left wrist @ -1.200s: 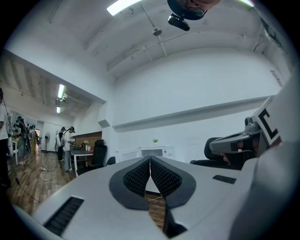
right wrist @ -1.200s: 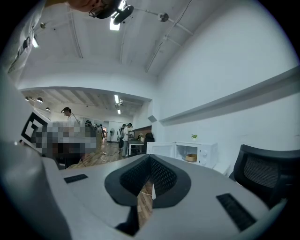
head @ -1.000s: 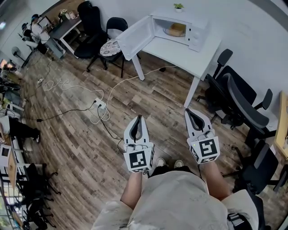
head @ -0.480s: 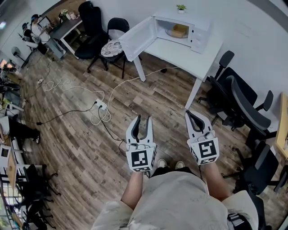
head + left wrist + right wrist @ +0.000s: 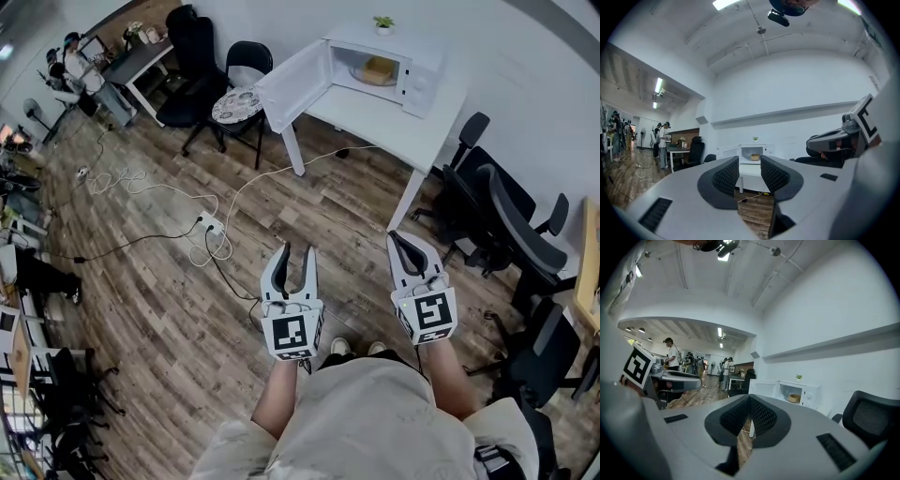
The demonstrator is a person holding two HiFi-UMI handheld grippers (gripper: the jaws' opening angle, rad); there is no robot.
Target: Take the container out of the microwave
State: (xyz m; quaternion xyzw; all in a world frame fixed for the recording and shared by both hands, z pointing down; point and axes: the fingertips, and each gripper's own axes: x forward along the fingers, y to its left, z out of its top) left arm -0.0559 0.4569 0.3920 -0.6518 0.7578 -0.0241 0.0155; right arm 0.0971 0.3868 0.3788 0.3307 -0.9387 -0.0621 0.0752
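A white microwave (image 5: 412,75) stands on a white table (image 5: 375,112) across the room, its door (image 5: 289,82) swung open to the left. Inside sits a tan container (image 5: 377,68), also small in the left gripper view (image 5: 754,157) and the right gripper view (image 5: 793,398). My left gripper (image 5: 296,251) is held over the wood floor, far short of the table. Its jaws are opening and nothing is between them. My right gripper (image 5: 399,238) hangs beside it, shut and empty. Both point level toward the microwave.
Black office chairs (image 5: 506,220) crowd the right of the table. A chair with a patterned cushion (image 5: 234,98) stands left of the open door. Cables and a power strip (image 5: 208,223) lie on the floor. A small plant (image 5: 382,21) tops the microwave. People stand at a desk far left (image 5: 70,56).
The left gripper's jaws have gone from shut to wide apart. Both grippers have drifted slightly forward over the floor toward the table. The right gripper stays shut.
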